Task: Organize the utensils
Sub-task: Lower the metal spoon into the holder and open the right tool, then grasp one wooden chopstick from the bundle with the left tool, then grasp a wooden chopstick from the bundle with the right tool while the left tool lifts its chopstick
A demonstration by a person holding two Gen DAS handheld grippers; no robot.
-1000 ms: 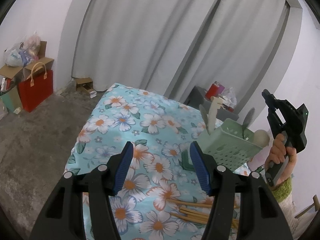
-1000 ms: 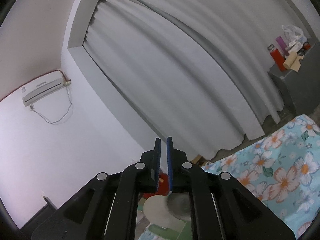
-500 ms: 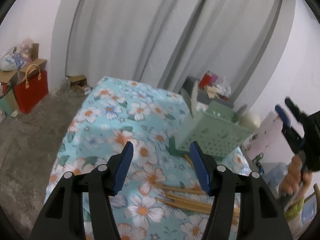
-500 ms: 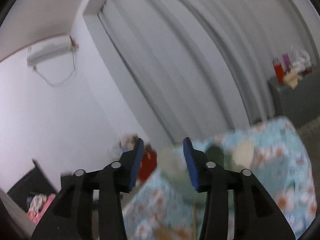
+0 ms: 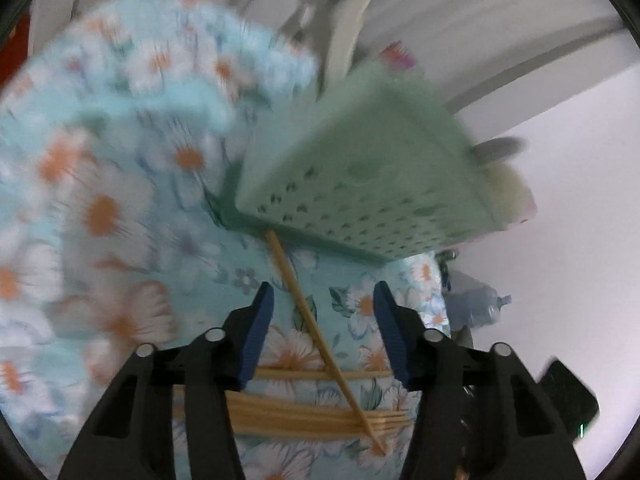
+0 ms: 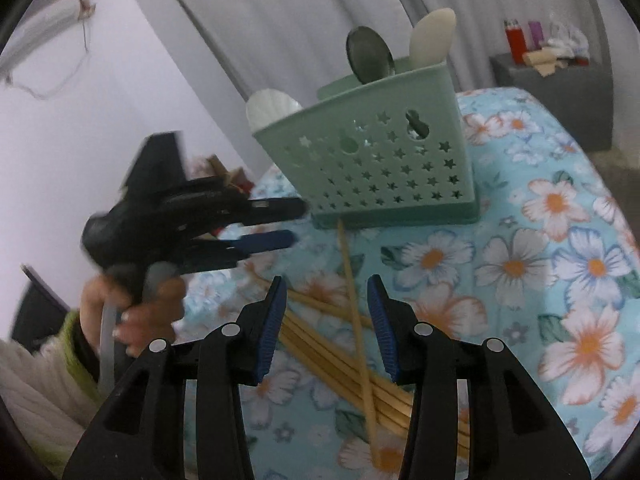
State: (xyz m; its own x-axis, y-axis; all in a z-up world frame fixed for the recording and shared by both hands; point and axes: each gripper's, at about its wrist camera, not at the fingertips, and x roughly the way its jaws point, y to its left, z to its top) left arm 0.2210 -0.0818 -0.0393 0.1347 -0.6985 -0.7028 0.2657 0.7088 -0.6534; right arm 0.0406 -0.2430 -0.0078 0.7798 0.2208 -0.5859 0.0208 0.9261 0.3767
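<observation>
A green perforated utensil holder [image 6: 384,156] stands on the floral tablecloth [image 6: 560,240] with spoons [image 6: 370,54] sticking out of it; it shows blurred in the left wrist view [image 5: 360,184]. Several wooden chopsticks [image 6: 340,344] lie in a loose pile in front of it, one [image 6: 356,320] crossing the others; they also show in the left wrist view [image 5: 304,412]. My left gripper [image 5: 324,336] is open above the pile, and it also shows in the right wrist view [image 6: 294,222]. My right gripper [image 6: 326,324] is open and empty over the chopsticks.
A grey side table [image 6: 560,92] with bottles [image 6: 514,40] stands behind the table by the grey curtain [image 6: 320,8]. A clear water bottle [image 5: 476,308] sits beyond the table's right edge. The white wall is to the left in the right wrist view.
Both grippers have swung down toward the chopsticks and holder. The right gripper went from shut to open. The left wrist view is now motion-blurred.
</observation>
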